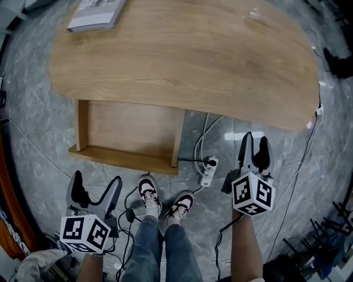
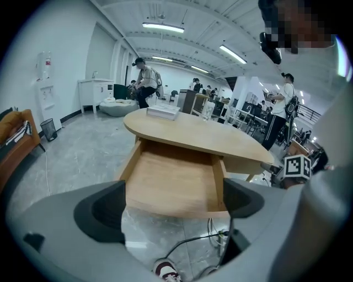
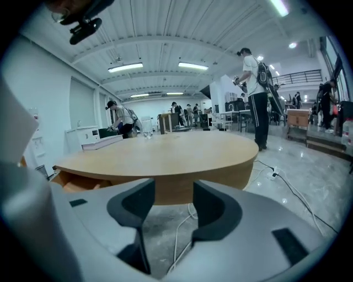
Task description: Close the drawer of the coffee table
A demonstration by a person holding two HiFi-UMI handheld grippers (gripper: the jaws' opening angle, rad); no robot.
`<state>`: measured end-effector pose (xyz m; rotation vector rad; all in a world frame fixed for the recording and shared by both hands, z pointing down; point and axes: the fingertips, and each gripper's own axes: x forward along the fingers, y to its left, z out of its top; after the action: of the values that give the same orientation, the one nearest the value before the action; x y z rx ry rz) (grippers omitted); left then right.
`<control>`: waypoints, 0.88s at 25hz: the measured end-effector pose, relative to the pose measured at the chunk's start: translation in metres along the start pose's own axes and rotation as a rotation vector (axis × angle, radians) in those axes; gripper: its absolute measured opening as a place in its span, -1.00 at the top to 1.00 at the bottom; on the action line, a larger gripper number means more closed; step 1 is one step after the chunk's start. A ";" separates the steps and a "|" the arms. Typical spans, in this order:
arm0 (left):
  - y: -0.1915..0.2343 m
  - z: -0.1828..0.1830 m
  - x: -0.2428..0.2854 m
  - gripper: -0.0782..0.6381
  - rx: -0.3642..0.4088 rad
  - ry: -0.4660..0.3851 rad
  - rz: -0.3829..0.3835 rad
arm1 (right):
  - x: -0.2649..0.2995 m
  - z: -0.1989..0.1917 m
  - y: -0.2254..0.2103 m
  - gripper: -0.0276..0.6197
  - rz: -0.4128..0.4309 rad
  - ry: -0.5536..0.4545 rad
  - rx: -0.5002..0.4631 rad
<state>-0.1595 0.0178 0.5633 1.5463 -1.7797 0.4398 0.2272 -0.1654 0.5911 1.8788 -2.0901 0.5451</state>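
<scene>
Head view: the drawer juts from the coffee table at centre left, its front toward the frame's bottom and its long axis left-right. Left gripper view: jaws spread wide and empty, with the drawer's bare inside beyond. Right gripper view: jaws narrowly apart and empty, with only the drawer's corner at far left.

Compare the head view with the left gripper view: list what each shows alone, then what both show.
Head view only: the person's jeans.
Left gripper view only: people standing across the room, ceiling lights and a water dispenser by the wall.
Both: the table, its open, empty drawer and the book on the far end of the top.
</scene>
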 end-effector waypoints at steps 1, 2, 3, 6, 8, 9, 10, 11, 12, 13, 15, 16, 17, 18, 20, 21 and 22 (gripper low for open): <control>0.000 -0.001 -0.003 -0.74 -0.008 -0.007 -0.001 | -0.010 0.004 0.007 0.27 0.004 -0.015 -0.015; -0.001 -0.003 -0.007 -0.74 -0.013 -0.014 -0.004 | -0.019 0.009 0.014 0.32 0.009 -0.027 -0.029; -0.001 -0.005 -0.010 -0.74 -0.017 -0.021 -0.007 | -0.028 0.013 0.020 0.39 0.014 -0.039 -0.041; -0.001 -0.015 -0.019 -0.74 -0.033 -0.042 -0.009 | -0.048 0.026 0.034 0.71 0.006 -0.073 -0.060; -0.001 -0.024 -0.023 -0.74 -0.043 -0.053 -0.015 | -0.060 0.033 0.039 0.90 -0.020 -0.092 -0.085; -0.001 -0.028 -0.025 -0.74 -0.048 -0.060 -0.022 | -0.066 0.036 0.041 0.91 -0.035 -0.099 -0.109; -0.001 -0.033 -0.026 -0.74 -0.054 -0.068 -0.031 | -0.071 0.038 0.044 0.91 -0.045 -0.104 -0.138; -0.001 -0.037 -0.028 -0.74 -0.059 -0.078 -0.040 | -0.077 0.039 0.047 0.91 -0.050 -0.104 -0.164; -0.001 -0.042 -0.028 -0.74 -0.064 -0.089 -0.049 | -0.081 0.038 0.050 0.91 -0.050 -0.096 -0.183; 0.000 -0.047 -0.028 -0.74 -0.066 -0.103 -0.058 | -0.085 0.037 0.053 0.91 -0.047 -0.083 -0.194; 0.002 -0.057 -0.026 -0.74 -0.064 -0.136 -0.074 | -0.091 0.033 0.057 0.91 -0.034 -0.053 -0.205; 0.003 -0.062 -0.024 -0.74 -0.058 -0.152 -0.079 | -0.093 0.031 0.059 0.91 -0.028 -0.041 -0.207; 0.005 -0.067 -0.021 -0.74 -0.048 -0.165 -0.082 | -0.096 0.029 0.061 0.91 -0.023 -0.032 -0.210; 0.007 -0.072 -0.017 -0.74 -0.036 -0.174 -0.085 | -0.098 0.027 0.063 0.91 -0.021 -0.026 -0.214; 0.013 -0.082 -0.006 -0.74 -0.009 -0.186 -0.091 | -0.102 0.023 0.067 0.91 -0.021 -0.021 -0.228; 0.016 -0.086 0.000 -0.74 0.009 -0.191 -0.097 | -0.103 0.020 0.071 0.91 -0.019 -0.019 -0.236; 0.018 -0.091 0.007 -0.74 0.031 -0.196 -0.105 | -0.103 0.017 0.074 0.91 -0.017 -0.015 -0.243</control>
<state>-0.1501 0.0782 0.6333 1.7466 -1.8340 0.2738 0.1664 -0.0749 0.5233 1.7642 -2.0434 0.2594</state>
